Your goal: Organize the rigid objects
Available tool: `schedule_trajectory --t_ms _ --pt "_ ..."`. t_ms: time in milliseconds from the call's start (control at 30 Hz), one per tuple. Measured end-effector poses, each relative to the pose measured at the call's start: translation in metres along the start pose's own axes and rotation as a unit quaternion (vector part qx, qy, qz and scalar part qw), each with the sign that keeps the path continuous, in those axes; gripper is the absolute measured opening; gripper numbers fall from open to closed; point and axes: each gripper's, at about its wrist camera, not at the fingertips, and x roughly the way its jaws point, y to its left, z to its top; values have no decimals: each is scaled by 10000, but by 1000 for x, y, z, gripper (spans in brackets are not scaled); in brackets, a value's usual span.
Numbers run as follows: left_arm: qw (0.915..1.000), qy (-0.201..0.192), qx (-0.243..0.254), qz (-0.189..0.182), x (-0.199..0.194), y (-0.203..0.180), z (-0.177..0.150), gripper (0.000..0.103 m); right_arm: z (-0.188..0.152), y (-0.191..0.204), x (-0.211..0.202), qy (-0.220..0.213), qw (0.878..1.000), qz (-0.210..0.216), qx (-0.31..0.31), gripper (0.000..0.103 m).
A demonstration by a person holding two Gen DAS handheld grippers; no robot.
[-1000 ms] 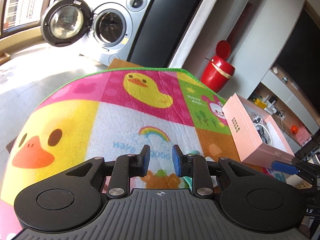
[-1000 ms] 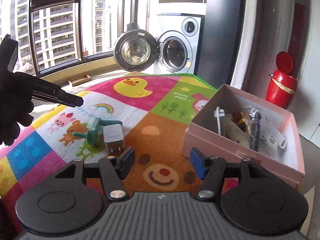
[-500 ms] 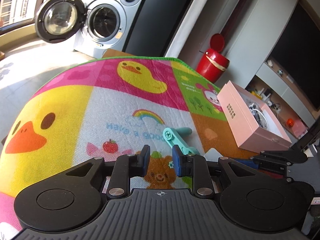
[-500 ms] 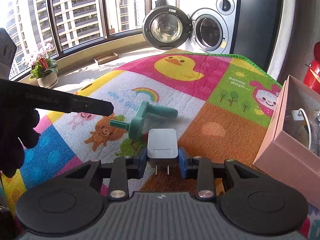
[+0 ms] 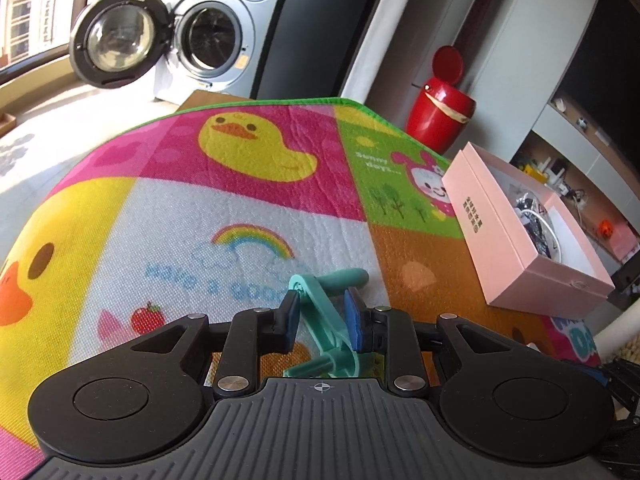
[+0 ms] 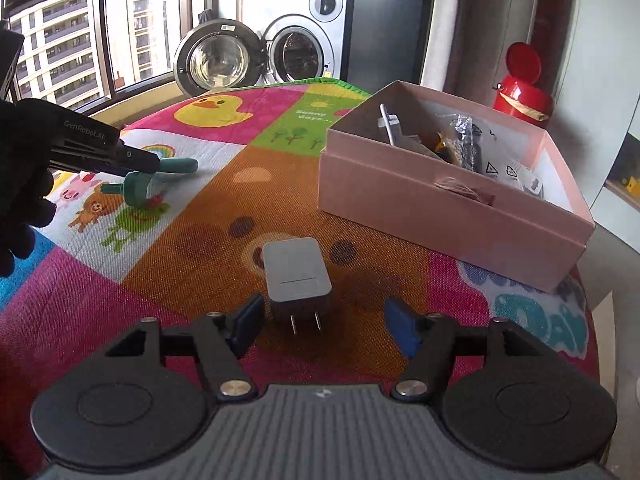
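Observation:
A teal crank handle (image 5: 328,312) lies on the colourful play mat (image 5: 160,220). My left gripper (image 5: 322,316) straddles the crank, with its jaws close on both sides of it; whether they press it is unclear. The crank also shows in the right wrist view (image 6: 160,176) under the left gripper's tip (image 6: 132,158). A grey wall charger (image 6: 296,276) sits on the mat, prongs toward me. My right gripper (image 6: 324,324) is open around the charger's near end, not touching it. The pink box (image 6: 440,208) holds several small items.
A red lidded bin (image 5: 440,116) stands past the mat's far corner. A washing machine with its door open (image 5: 200,44) is behind the table. Shelves with clutter (image 5: 560,176) are at the right. The pink box (image 5: 516,240) sits at the mat's right edge.
My right gripper carried the charger toward the pink box and opened, leaving it on the mat. My left gripper moved forward so its jaws now flank the teal crank.

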Motion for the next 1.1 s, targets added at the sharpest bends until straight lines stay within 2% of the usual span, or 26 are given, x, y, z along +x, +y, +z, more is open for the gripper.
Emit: schedule_trajectory --t_ms 100,167,233,267,333,367,533,867,1100 --pt "9987 111 492 40 7 -20 -4 31 -3 -5 2 -42 9998 74 203 75" --pt "9963 138 840 104 9 -33 -7 31 -4 -4 3 -58 9997 143 200 84" --pt "9927 212 1190 30 12 -47 -11 32 -5 -1 5 -96 9997 134 165 86" --pt "9911 245 1307 -4 13 -52 -13 35 -4 0 5 -98 9998 128 153 87" --pt "9867 243 1610 26 14 -62 -18 50 -4 0 6 -88 9997 178 164 89" --pt "9853 244 1692 32 15 -65 -20 53 -4 0 6 -88 9996 201 166 91" --pt "9854 268 1678 -61 14 -63 -19 59 -2 2 10 -43 9996 270 104 96" --pt "9850 237 1700 -190 13 -58 -19 59 -1 5 13 37 9994 349 -2 103" --pt "9830 158 1815 -218 11 -58 -23 59 2 7 15 114 9993 356 -28 103"
